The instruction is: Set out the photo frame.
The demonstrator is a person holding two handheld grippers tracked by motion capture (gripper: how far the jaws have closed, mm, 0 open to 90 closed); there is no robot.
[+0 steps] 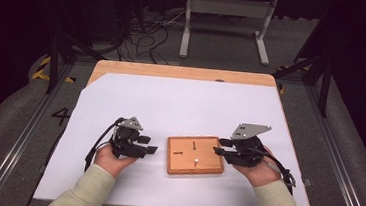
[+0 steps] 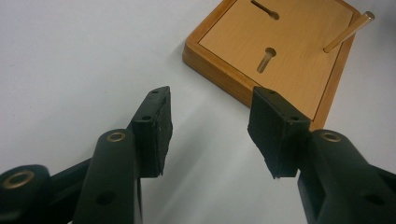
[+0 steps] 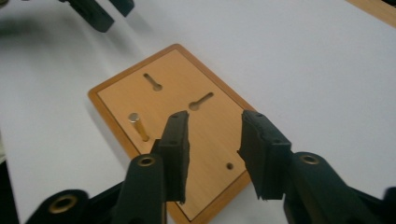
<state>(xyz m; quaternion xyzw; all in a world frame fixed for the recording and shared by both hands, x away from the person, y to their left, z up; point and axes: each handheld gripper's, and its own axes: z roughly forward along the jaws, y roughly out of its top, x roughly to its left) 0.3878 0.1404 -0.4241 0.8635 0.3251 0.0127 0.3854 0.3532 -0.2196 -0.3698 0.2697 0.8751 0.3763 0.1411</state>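
A flat wooden board with two keyhole slots lies on the white sheet between both hands. A short brass peg stands upright near the board's front edge. My left gripper is just left of the board, jaws open, nothing between them. In the left gripper view the board and the peg lie beyond my left gripper. My right gripper hovers over the board's right edge. In the right gripper view my right gripper is open and empty above the board, with the peg to the left.
A white sheet covers most of a wooden table. Past the far edge a metal stand and loose cables sit on the floor. The other gripper shows at the top left of the right gripper view.
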